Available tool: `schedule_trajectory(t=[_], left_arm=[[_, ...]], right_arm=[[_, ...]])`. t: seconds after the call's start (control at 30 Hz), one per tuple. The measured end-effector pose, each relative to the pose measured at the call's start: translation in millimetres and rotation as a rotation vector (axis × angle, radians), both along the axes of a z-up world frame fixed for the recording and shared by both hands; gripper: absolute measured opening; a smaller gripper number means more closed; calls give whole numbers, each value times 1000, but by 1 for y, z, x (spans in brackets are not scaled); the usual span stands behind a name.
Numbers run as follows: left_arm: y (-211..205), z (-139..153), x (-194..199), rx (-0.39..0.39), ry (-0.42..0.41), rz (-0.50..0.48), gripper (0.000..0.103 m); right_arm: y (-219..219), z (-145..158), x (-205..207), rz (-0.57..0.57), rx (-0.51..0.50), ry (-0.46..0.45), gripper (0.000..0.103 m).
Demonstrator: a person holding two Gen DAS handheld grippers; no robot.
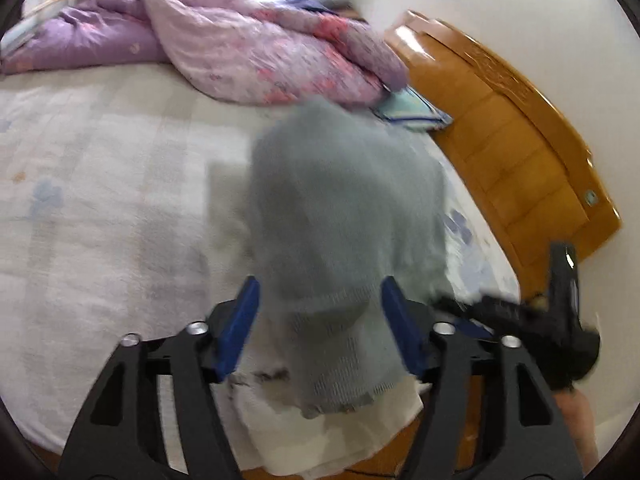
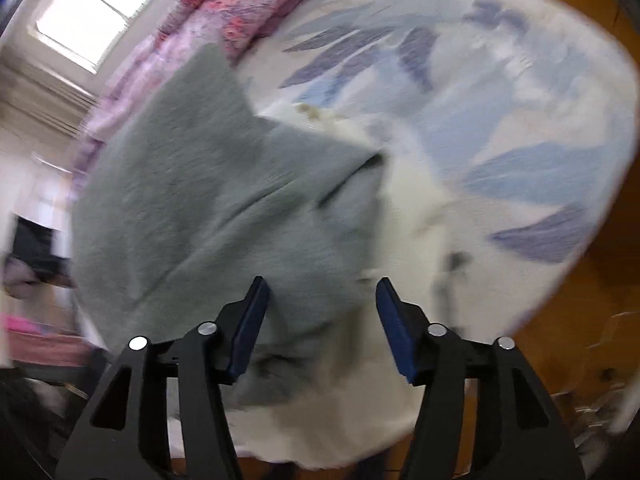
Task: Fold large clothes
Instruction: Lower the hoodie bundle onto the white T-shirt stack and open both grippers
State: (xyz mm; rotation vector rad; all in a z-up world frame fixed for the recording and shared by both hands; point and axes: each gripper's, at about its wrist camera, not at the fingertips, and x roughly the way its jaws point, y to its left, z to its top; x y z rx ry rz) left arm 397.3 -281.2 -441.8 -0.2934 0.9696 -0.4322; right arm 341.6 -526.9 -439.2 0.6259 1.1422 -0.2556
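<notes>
- Two claws over a bed (image 1: pixel 100 184), both pointing down at a grey-green knitted garment (image 1: pixel 344 200).
- Left claw (image 1: pixel 320 312): jaws spread, blue pads standing clear on either side of the garment's ribbed hem. Fabric lies between the pads but neither presses on it; released.
- Right claw (image 2: pixel 320 320): jaws likewise parted over the garment's edge, pads not touching cloth; released. It also shows in the left wrist view as a blurred black shape at the right, near the bed's edge.
- Garment lies on the pale patterned bed sheet (image 2: pixel 520 128), near the edge closest to the cameras, in a long bunched heap running away from the left claw.
- White cloth (image 1: pixel 344 432) lies under the garment's near end and hangs over the bed's edge.
- Crumpled pink and purple quilt (image 1: pixel 240 52) is piled at the far side of the bed, well apart from the garment.
- Wooden headboard (image 1: pixel 520 140) along the right side; a bright window (image 2: pixel 88 12) shows in the right wrist view.
- Both views are motion-blurred; fine detail of the knit is uncertain.
</notes>
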Motion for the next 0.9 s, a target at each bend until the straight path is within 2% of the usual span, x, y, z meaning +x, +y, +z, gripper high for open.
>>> schedule_trajectory(t=[0.03,0.07,0.2,0.27,0.37,0.47,0.53,0.63,0.8,0.9], left_arm=[[6,4,7,5,1,25,71],[7,6,12,7,11,31,71],[2,-5,39,70,46,15,72],[-2,-7,41,90,34,3,72],[-6,-8,47,115,20,2,78],[-6,-22,58,117,59,-4,81],[-4,-26,61,110,67,-13,85],[3,-19,57,92,66,-29,85],[41,-11,42,38,108,11,85],[62,-6,31,77,107,7,85]], right_arm=[[4,11,-4,20,-71,4,55],[9,20,-4,39,-88,-22,55],[37,32,11,181,-82,-117,60],[60,23,27,280,-113,-107,69],[74,-10,47,358,-85,-58,69],[65,-40,56,341,-16,-42,73],[58,-48,56,319,22,-30,74],[67,-26,43,309,-21,-8,74],[100,16,18,266,-106,13,75],[130,25,9,288,-125,9,75]])
